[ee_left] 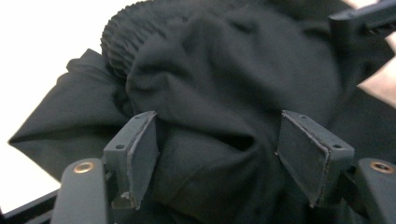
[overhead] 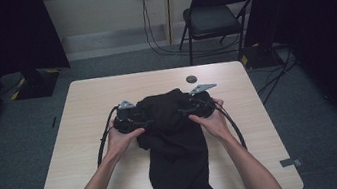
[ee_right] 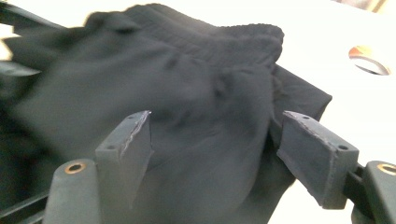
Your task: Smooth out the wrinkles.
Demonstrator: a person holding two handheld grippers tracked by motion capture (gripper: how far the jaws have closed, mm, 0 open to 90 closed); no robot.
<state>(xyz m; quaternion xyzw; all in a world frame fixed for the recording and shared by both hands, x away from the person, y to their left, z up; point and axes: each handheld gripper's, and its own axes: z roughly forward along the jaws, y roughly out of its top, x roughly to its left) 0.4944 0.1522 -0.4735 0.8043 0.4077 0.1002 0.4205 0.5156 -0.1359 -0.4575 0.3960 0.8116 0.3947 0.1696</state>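
Here, black garment (ee_left: 233, 93) bunched between both grippers' wide-open jaws, ungrasped.

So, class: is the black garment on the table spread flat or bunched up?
Bunched up at its far end. The garment heaps in folds between the left gripper and right gripper, its near end hanging off the table.

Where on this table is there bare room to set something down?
Free: the left side of the table beside the left claw, the right side, and the far edge except the small dark disc. Crowded: the middle, under the black garment.
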